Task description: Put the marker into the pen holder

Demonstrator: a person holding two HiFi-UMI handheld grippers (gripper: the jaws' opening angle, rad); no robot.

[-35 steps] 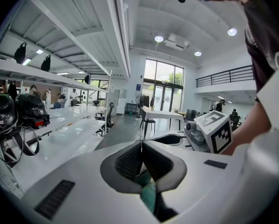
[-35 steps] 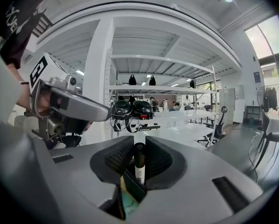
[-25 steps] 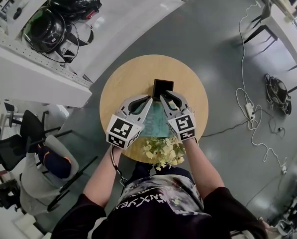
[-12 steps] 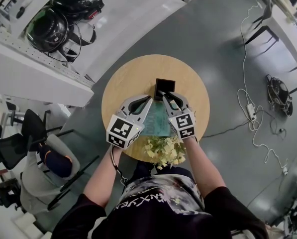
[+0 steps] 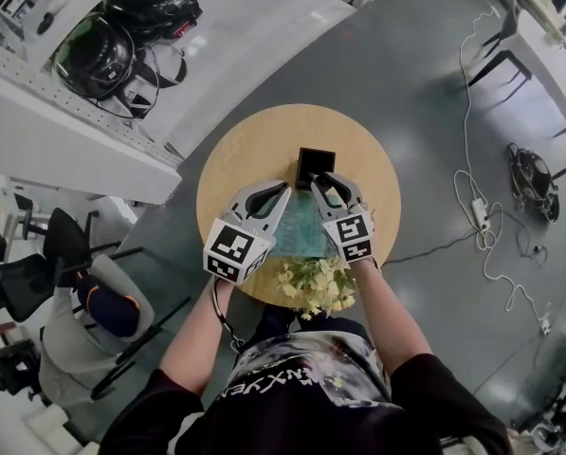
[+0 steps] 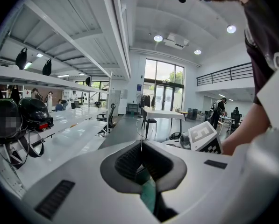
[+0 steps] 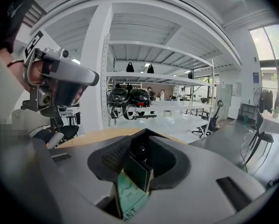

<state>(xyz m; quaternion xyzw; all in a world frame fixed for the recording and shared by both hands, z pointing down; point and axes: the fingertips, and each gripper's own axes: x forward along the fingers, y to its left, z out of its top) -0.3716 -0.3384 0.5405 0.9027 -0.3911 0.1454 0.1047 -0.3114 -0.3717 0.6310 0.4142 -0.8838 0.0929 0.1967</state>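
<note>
1. The pen holder stands on the round table, at about 1 o'clock from the table's middle.
2. The right gripper reaches in from 5 o'clock, with its tips over the holder's mouth.
3. In the right gripper view the marker shows as a dark rounded end between the jaws, directly above the holder's opening.
4. The right jaws have just been opening and stand partly apart. The pads seem no longer to press on the marker, so the drop appears done or nearly done.
5. The left gripper comes in from 7 o'clock and hovers above the green mat. Its jaw tips are together with nothing between them.
6. What is probably left is to draw the right gripper clear and confirm the marker sits inside.
</note>
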